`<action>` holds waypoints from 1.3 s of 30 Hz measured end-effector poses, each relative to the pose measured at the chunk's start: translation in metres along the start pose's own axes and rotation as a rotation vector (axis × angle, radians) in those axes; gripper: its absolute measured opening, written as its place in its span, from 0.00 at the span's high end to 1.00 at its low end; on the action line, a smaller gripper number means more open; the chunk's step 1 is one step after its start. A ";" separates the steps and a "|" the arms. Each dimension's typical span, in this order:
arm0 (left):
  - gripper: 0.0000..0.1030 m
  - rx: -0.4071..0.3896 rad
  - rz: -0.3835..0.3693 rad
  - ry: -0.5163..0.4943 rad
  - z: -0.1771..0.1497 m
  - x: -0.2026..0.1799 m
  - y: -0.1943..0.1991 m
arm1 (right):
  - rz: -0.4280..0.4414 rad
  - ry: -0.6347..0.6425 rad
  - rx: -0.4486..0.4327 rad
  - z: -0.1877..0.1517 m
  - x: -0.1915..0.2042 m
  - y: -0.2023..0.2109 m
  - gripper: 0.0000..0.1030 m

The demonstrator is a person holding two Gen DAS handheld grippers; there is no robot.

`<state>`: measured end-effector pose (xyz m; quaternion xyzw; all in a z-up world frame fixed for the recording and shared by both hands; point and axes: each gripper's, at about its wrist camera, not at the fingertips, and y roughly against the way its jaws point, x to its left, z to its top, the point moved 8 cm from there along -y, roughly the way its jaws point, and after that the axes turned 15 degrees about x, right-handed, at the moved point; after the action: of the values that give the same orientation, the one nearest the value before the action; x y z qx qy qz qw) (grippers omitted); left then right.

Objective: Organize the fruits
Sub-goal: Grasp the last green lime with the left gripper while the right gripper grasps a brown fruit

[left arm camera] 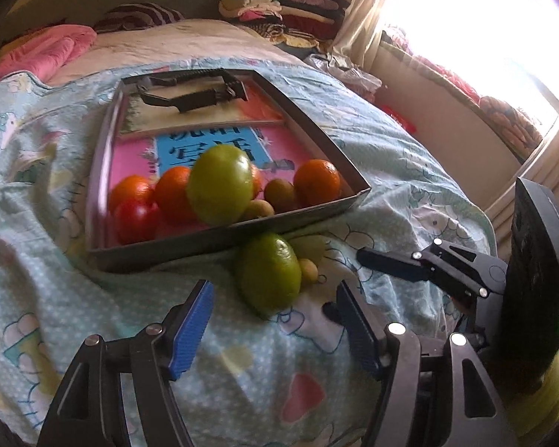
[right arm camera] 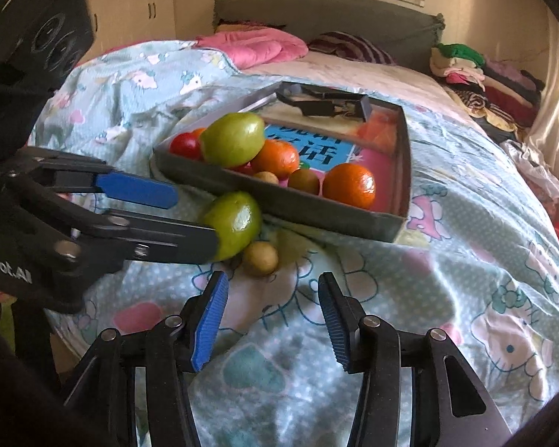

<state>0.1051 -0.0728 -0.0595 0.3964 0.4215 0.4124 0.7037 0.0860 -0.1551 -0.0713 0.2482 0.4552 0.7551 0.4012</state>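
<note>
lying on the pale blue cartoon-print bedspread, the large green oval fruit sits just outside the near wall of the shallow grey cardboard tray, with a small round tan fruit touching its right side. its long axis runs roughly toward the left gripper, whose blue-padded jaws stand wide apart just short of it. the right gripper also hangs spread and empty, near the tan fruit. judging by position, the left is nearer the green fruit.
</note>
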 end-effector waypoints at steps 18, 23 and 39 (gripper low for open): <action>0.57 0.053 -0.052 0.063 0.000 0.022 -0.023 | 0.021 0.101 0.036 0.032 0.008 -0.040 0.71; 0.57 0.057 -0.065 0.078 0.001 0.024 -0.022 | 0.033 0.104 0.032 0.040 0.008 -0.047 0.76; 0.57 0.059 -0.059 0.079 0.003 0.023 -0.024 | 0.097 -0.079 -0.039 0.025 -0.017 -0.003 0.78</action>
<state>0.1205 -0.0605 -0.0865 0.3879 0.4724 0.3939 0.6864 0.1152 -0.1565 -0.0631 0.2918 0.4118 0.7719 0.3866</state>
